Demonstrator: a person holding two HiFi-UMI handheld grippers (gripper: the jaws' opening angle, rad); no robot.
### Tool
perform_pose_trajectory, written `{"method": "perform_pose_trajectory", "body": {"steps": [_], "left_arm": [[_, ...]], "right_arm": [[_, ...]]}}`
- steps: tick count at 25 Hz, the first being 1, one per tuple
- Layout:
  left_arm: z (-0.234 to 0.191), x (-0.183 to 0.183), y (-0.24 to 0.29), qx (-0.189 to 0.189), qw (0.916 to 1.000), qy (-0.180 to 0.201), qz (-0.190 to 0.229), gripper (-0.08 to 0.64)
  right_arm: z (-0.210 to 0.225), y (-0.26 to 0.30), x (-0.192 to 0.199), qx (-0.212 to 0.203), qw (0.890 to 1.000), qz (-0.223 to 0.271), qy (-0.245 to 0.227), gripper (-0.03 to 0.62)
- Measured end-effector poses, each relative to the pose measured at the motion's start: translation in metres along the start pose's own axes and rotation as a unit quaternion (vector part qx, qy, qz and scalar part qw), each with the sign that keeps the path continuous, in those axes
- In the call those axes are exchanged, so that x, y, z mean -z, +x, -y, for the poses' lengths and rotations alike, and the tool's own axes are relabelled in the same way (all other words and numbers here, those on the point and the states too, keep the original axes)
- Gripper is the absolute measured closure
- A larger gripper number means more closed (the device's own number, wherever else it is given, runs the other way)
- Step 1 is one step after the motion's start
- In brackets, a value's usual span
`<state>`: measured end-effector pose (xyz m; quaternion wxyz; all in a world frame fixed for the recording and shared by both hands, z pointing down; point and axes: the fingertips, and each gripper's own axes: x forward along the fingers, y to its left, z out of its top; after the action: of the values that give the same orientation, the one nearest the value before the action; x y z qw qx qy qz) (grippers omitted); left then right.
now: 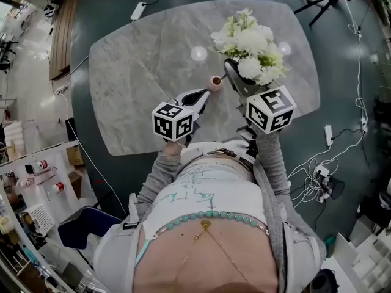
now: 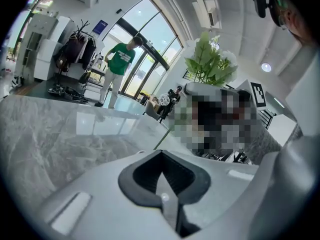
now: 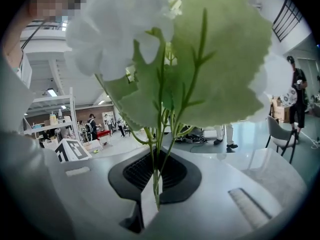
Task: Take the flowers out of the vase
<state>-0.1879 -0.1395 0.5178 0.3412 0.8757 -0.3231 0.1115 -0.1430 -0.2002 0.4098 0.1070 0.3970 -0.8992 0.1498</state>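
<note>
A bunch of white flowers (image 1: 252,49) with green leaves hangs over the right half of the marble table (image 1: 140,72). My right gripper (image 1: 232,73) is shut on its thin green stems (image 3: 159,164), and the blooms (image 3: 200,59) fill the right gripper view above the jaws (image 3: 152,194). A small pinkish vase (image 1: 215,82) stands on the table just left of the stems, its dark mouth showing. My left gripper (image 1: 203,96) sits just short of the vase, jaws shut with nothing between them (image 2: 165,194). The left gripper view shows the bunch (image 2: 210,61) to the upper right, not the vase.
The table's near edge (image 1: 146,153) runs just in front of the person's body. Cables and power strips (image 1: 319,182) lie on the dark floor to the right, and chair legs (image 1: 317,5) stand at the far right. A shelf with bottles (image 1: 36,182) is at left.
</note>
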Motion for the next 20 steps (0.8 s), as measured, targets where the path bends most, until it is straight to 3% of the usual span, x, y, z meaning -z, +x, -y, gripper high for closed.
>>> {"method": "perform_pose_trajectory", "body": {"steps": [20], "left_arm": [[0.001,0.006,0.003,0.001,1.0000,0.005,-0.003,0.560]], "right_arm": [[-0.019,-0.010,-0.022,-0.028,1.000,0.011,-0.003,0.560]]}}
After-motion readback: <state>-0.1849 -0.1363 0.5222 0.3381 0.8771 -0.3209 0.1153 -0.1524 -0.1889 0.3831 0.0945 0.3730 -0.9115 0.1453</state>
